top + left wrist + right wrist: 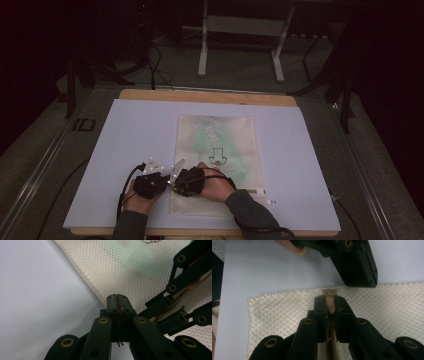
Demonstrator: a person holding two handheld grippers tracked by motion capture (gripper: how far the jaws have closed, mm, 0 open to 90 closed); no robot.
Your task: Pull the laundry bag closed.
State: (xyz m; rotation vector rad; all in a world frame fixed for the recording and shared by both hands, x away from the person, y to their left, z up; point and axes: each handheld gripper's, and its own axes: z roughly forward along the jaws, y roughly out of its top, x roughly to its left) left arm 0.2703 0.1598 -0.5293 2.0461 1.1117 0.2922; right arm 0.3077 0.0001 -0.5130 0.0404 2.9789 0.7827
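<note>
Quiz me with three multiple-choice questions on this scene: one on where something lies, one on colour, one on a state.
1. Where does the mesh bag lie?
A. on the white board
B. on the floor
C. in a drawer
2. What colour is the mesh?
A. red
B. cream
C. blue
3. How do the right tongs stand?
A. wide open
B. shut on the zipper
C. shut on a cup

A: the bag lies flat on the board.
B: both tong cameras show cream netting.
B: the zipper end sits pinched between the jaws.

free: white board (125,140) left | blocked: mesh bag (220,135) centre
</note>
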